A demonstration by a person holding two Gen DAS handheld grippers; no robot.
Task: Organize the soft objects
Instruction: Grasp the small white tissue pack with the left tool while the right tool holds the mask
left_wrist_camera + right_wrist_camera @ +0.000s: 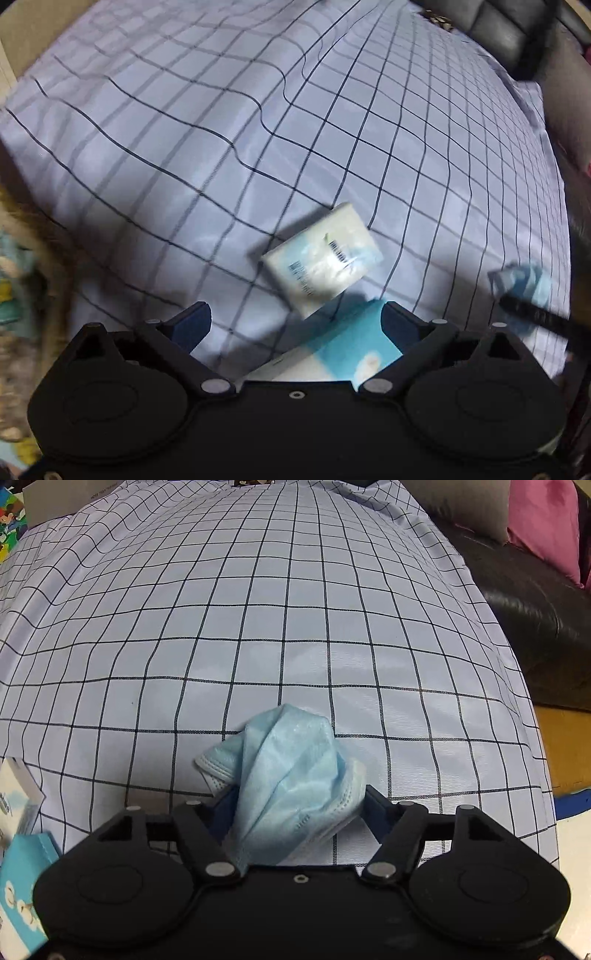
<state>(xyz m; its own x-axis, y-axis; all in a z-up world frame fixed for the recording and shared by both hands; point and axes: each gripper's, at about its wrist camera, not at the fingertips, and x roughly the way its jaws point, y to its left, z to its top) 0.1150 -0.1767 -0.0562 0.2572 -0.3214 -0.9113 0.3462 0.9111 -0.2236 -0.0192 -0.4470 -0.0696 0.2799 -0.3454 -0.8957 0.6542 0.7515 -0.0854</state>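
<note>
Checked cloth (295,627) covering bench beside black sofa (535,627); left tongs (295,321) wide open, empty, above white tissue pack (323,258); right tongs (295,805) clamping crumpled blue face mask (291,771).

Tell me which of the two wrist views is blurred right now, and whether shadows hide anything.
Left wrist view: smeared by motion, the tissue pack streaked and its print unreadable; a dark shadow lies beside it on the checked sheet, hiding nothing. Right wrist view: sharp, the blue face mask crisp down to its stitching, evenly lit. Both views bend the sheet's grid lines towards the edges.
</note>
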